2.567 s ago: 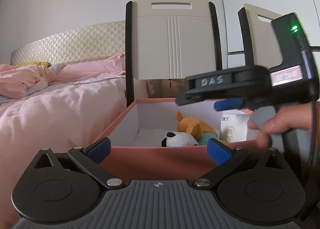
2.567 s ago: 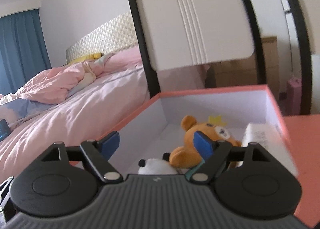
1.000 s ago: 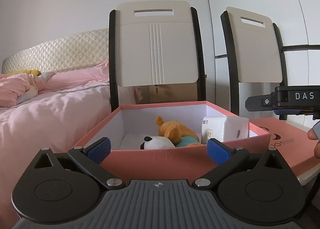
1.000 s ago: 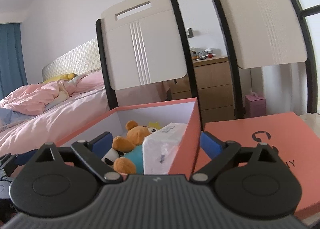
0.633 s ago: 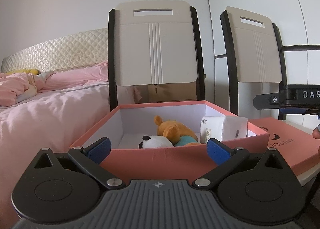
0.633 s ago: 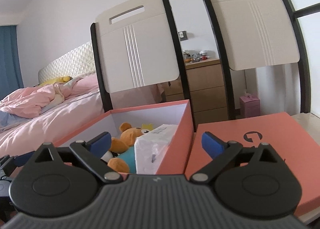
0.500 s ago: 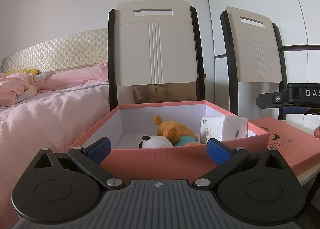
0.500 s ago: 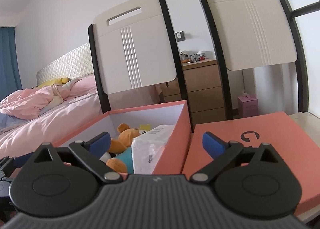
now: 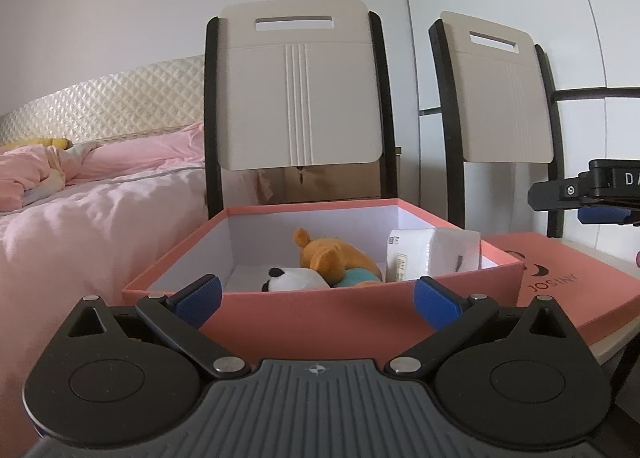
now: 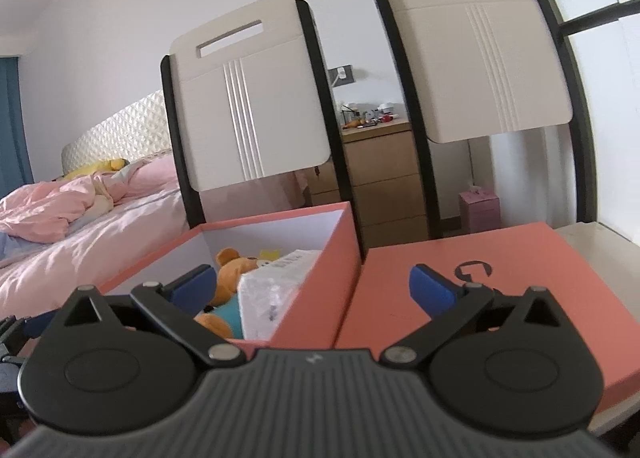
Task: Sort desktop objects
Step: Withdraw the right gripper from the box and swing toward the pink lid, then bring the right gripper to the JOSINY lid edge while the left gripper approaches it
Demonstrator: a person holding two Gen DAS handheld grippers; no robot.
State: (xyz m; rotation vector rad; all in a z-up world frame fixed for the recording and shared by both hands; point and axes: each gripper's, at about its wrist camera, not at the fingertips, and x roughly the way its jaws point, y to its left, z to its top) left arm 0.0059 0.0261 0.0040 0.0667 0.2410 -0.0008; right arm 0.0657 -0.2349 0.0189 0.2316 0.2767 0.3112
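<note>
An open salmon-pink box (image 9: 352, 318) stands in front of me. Inside lie an orange plush bear (image 9: 332, 254), a black-and-white panda plush (image 9: 296, 278) and a white tissue pack (image 9: 432, 254). The box (image 10: 316, 298), the bear (image 10: 230, 264) and the tissue pack (image 10: 276, 286) also show in the right wrist view. The box's pink lid (image 10: 460, 282) lies flat to its right. My left gripper (image 9: 316, 298) is open and empty before the box's near wall. My right gripper (image 10: 310, 290) is open and empty, straddling the box's right wall and the lid.
Two beige chairs with black frames (image 9: 296, 98) (image 9: 504, 98) stand behind the box. A bed with pink bedding (image 9: 80, 198) is on the left. A wooden drawer unit (image 10: 380, 178) stands at the back. The lid (image 9: 560, 278) rests on a pale tabletop (image 10: 588, 236).
The right gripper has pulled back out of the box and moved right, over the box wall and lid. The left gripper has backed off slightly. Both stay open.
</note>
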